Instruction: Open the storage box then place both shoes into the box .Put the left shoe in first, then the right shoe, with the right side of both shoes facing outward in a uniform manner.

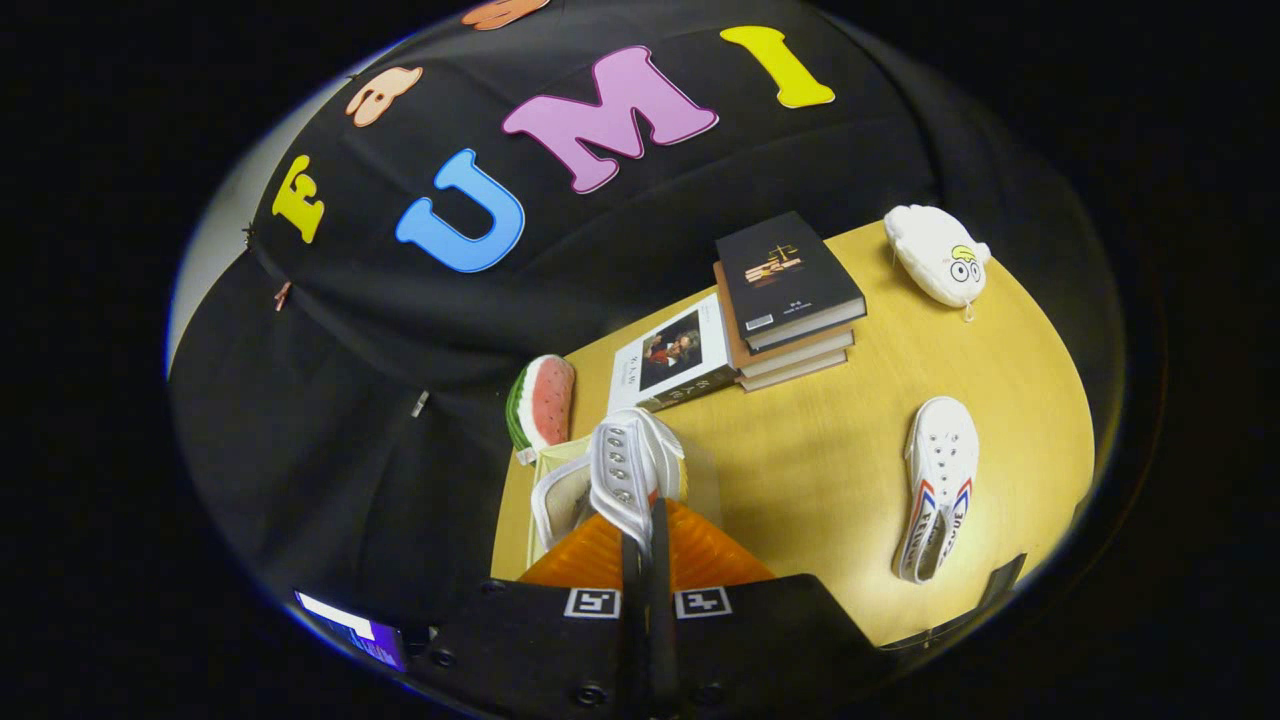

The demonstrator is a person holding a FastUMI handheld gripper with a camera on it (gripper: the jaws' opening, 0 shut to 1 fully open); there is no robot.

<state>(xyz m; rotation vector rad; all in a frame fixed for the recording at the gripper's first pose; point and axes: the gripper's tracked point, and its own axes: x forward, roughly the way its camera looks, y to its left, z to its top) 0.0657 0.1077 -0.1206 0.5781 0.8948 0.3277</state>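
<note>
- The gripper (648,530) is seen with its jaws drawn almost together, clamped on the upper edge of a white shoe (625,470) that is held just ahead of them.
- The held shoe is hung over the open storage box (545,470), whose pale rim is seen at the near left end of the counter (830,470).
- The second white shoe (938,488), with red and blue stripes, is laid on the counter well to the right, apart from the box.
- Beyond the box, a watermelon-slice toy (542,402) is placed at the counter's left edge.
- Farther back, a white book (672,362) and a stack of books (790,300) are set side by side, touching.
- A white plush pouch (938,255) is placed at the far right.
</note>
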